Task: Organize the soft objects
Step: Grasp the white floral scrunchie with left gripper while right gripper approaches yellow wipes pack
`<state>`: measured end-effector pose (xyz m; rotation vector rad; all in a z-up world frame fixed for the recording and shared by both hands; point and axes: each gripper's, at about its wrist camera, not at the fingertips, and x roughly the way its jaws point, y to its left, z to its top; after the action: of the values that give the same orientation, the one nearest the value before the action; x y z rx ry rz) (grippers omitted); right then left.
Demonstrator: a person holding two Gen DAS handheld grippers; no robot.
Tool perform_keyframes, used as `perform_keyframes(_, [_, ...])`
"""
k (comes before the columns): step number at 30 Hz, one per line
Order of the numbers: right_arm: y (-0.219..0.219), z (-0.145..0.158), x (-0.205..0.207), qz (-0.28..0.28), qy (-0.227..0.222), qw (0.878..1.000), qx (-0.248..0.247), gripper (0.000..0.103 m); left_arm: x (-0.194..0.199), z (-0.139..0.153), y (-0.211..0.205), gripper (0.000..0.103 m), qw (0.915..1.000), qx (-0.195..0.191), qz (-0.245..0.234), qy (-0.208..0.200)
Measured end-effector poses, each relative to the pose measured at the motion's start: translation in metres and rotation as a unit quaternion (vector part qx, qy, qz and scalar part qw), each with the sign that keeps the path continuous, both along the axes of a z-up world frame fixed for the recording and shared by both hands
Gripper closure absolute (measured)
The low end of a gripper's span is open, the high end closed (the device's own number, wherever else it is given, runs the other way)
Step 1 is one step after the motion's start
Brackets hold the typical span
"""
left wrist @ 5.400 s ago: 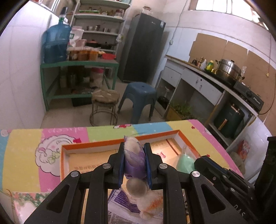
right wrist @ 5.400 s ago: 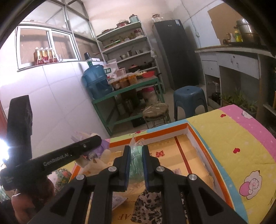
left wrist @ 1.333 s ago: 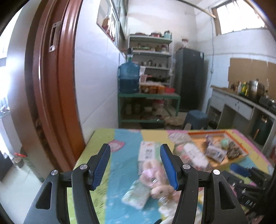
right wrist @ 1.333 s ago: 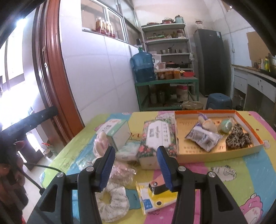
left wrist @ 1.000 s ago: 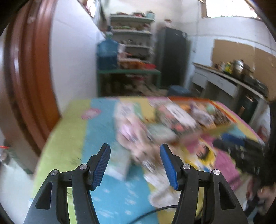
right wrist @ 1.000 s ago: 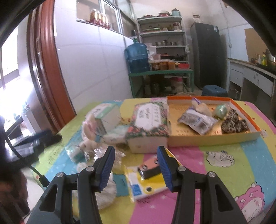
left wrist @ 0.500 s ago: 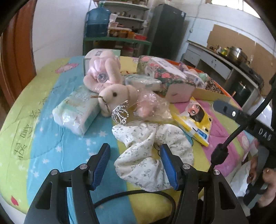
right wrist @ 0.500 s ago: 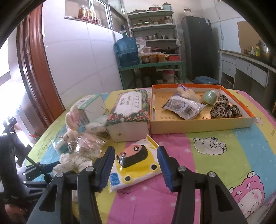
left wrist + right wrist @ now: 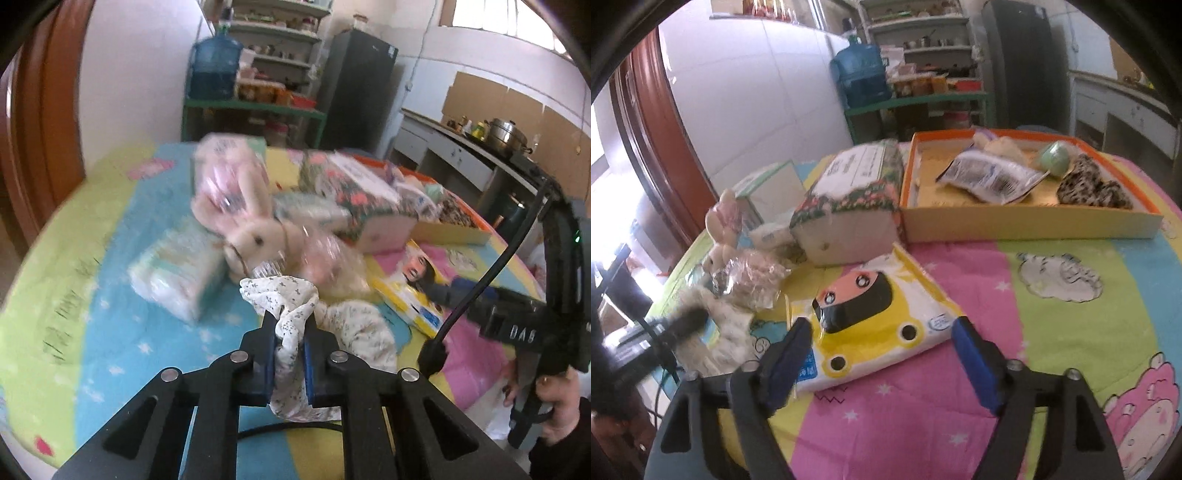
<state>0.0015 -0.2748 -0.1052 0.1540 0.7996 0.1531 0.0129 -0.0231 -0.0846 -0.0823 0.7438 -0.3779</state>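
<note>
A white floral scrunchie [image 9: 354,325] lies at the near edge of the table. My left gripper [image 9: 291,321] has its jaws closing on a raised fold of it, pads pressing the cloth. Behind it are a pale plush bunny [image 9: 258,229] and a soft tissue pack [image 9: 177,269]. My right gripper [image 9: 881,330] hangs low over a yellow wipes pack [image 9: 875,314]. Its jaws are opening wide, with the pack between the fingers and neither pad touching it. The orange tray [image 9: 1027,221] at the back right holds a leopard scrunchie [image 9: 1089,188], a green pouch [image 9: 1056,158] and a printed packet [image 9: 990,177].
A floral tissue pack [image 9: 857,192] stands against the tray's left wall, with a small box [image 9: 768,188] behind the bunny [image 9: 724,229]. A crinkly clear bag [image 9: 753,277] lies beside the wipes pack. A hand [image 9: 557,391] grips the right tool. The quilted cover [image 9: 1071,332] is bare at the right.
My left gripper has dropped onto the scrunchie and shut on a fold of it. My right gripper has come down toward the yellow pack and its jaws have spread much wider.
</note>
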Motion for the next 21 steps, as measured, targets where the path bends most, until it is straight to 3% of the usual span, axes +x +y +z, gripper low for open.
perform_keyframes(8, [0.021, -0.008, 0.013, -0.003, 0.002, 1.000, -0.028, 0.006, -0.003, 0.033, 0.029, 0.091, 0.9964, 0.036, 0.060, -0.047])
perform_keyframes(16, [0.028, -0.007, 0.020, -0.006, 0.014, 0.999, -0.039, 0.007, -0.030, 0.070, 0.094, 0.092, 0.9861, 0.062, 0.137, -0.070])
perform_keyframes(19, [0.026, -0.005, 0.016, -0.018, 0.012, 0.999, -0.037, 0.020, -0.047, 0.079, 0.108, 0.092, 0.9886, 0.063, 0.121, -0.063])
perform_keyframes(21, [0.024, -0.004, 0.011, -0.025, 0.005, 0.999, -0.030, 0.036, -0.053, 0.083, 0.109, 0.092, 0.9919, 0.058, 0.094, -0.063])
